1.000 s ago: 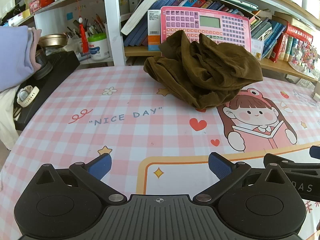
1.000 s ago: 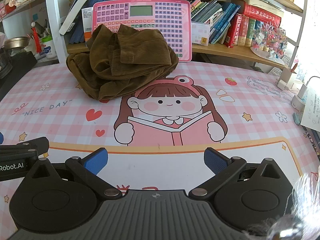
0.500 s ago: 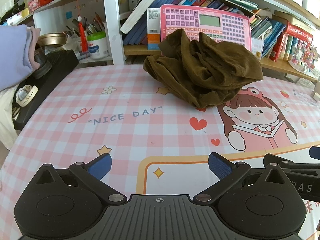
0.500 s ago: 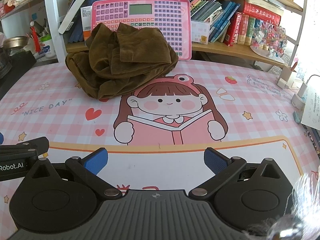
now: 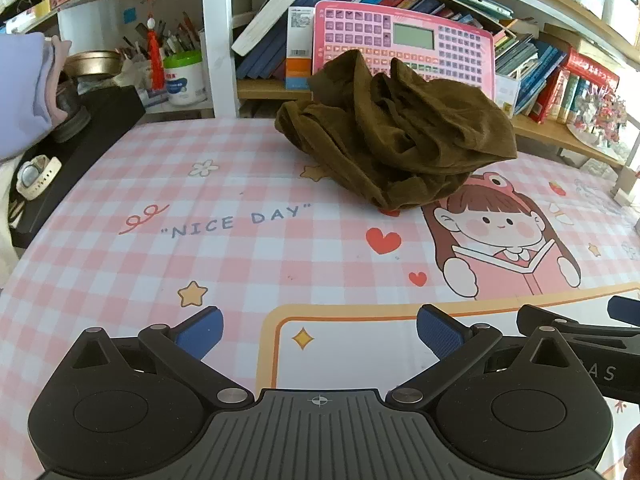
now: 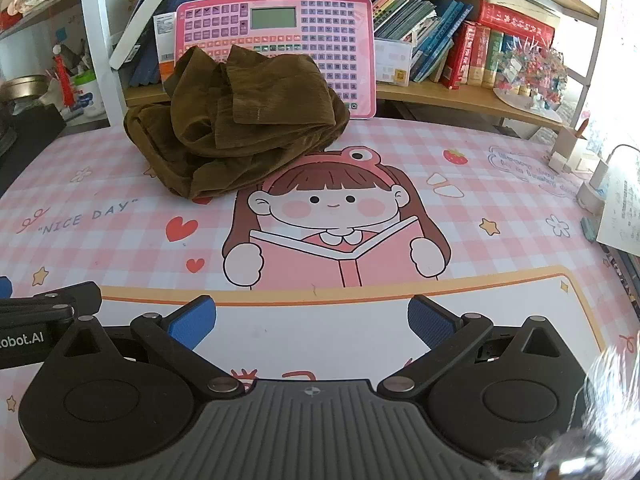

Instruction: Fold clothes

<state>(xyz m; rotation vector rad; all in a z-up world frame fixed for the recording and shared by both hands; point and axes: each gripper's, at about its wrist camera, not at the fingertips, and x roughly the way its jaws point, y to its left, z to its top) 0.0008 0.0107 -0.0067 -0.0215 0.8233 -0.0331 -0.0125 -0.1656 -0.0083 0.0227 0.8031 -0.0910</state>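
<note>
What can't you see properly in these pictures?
- Brown clothes, both views: bunched in a heap, so the kind of garment and its underside are hidden.
- Pink keyboard toy, both views: the heap covers its lower left; key labels too small.
- Right gripper, left wrist view: cut off by the right edge.

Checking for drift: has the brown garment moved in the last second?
No. The garment covers the same lower keys of the pink keyboard toy, still crumpled.
</note>
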